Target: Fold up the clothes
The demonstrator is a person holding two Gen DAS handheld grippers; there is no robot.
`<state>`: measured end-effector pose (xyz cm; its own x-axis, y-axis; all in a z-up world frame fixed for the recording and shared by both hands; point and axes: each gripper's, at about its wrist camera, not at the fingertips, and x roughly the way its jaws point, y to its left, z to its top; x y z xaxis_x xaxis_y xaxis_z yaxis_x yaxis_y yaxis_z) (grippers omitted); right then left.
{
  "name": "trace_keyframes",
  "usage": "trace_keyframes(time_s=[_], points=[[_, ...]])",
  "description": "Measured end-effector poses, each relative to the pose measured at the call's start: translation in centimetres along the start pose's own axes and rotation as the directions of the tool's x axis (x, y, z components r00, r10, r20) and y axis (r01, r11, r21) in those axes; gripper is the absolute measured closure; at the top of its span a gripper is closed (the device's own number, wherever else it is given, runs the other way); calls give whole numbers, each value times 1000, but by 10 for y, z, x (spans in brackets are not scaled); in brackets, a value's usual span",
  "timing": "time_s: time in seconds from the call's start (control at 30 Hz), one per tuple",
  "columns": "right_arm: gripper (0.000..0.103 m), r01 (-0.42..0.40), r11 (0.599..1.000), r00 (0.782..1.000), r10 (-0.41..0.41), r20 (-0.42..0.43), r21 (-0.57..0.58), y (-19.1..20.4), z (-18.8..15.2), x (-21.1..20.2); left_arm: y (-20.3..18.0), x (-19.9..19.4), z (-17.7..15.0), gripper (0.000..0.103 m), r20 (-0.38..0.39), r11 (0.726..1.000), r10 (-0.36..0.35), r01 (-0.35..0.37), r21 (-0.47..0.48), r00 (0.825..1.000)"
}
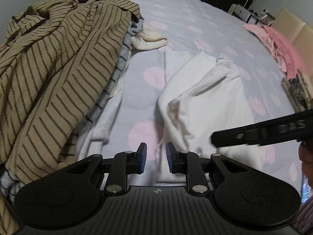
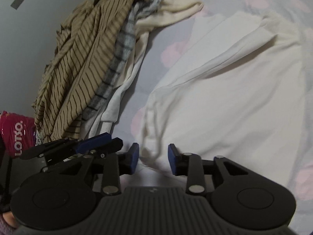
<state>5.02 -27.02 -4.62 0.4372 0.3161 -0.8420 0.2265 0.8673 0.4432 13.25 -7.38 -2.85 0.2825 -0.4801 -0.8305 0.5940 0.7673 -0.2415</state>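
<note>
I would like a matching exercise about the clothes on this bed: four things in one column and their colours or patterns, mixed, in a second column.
Things:
1. garment on top of the pile
2. garment spread out in front of the claws
3. bed sheet
4. folded cloth at the far right

Descriptions:
A. pink
B. tan with dark stripes
C. pale with pink spots
D. plain white

Pairs: 1-B, 2-D, 3-C, 4-A
</note>
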Motion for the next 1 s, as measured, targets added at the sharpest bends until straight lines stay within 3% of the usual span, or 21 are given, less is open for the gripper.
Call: trace_keyframes(time_s=[0.2,0.33,0.5,0.63,0.73,1.0], points=[[55,163,985,977,-151,152,-64,-18,-16,-44,-13,-2,6,64,16,996,-85,85,-27,996],[55,213,976,972,-206,112,-52,-41,-33,-52,-35,13,6,62,-20,998,-58,58,23,998],[53,281,957,957,-275,89,-68,-63,-60,-60,-43,34,8,62,-61,1000,-7,8,20,998],[50,338,930,941,-330,76,-146,-75,-87,-56,-37,38,9,88,-60,1000,5,-6,-10,998],[50,392,896,920,-381,91,-211,-80,-108,-47,-30,36,7,96,-60,1000,12,-14,-24,998],[71,394,867,918,-357,171,-306,-75,-124,-28,-9,31,1,99,-55,997,-16,12,-77,998]])
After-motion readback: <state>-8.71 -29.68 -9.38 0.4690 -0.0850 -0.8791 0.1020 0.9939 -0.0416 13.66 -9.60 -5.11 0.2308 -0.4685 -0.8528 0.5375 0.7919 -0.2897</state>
